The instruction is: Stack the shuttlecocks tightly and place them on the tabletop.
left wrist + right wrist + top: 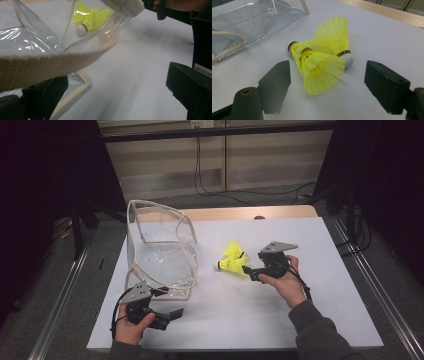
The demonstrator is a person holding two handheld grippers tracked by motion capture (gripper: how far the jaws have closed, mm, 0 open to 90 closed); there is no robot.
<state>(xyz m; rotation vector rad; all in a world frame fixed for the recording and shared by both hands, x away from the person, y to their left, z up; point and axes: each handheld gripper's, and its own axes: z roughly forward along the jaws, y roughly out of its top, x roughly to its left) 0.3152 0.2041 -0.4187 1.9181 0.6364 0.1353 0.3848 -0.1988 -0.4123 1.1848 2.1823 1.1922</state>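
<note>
High view: clear bag (161, 251) w/ beige trim stands near worktop's (320, 285) left edge; two yellow shuttlecocks (233, 260) lie mid-worktop, just beside right gripper (251, 271). Left gripper (170, 302) sits near front-left corner, jaws spread, one jaw at the bag's trim. Left gripper view: beige strap (50, 62) crosses above its left jaw, jaws apart, no grip. Right gripper view: shuttlecocks (322, 58) lie between wide-open jaws, untouched.

On the white desk (300, 285), two yellow shuttlecocks (232, 260) lie just beyond the right tongs (248, 271), whose jaws stand apart. A clear bag (160, 250) stands just past the left tongs (170, 302), also parted, well apart from the right tongs.
</note>
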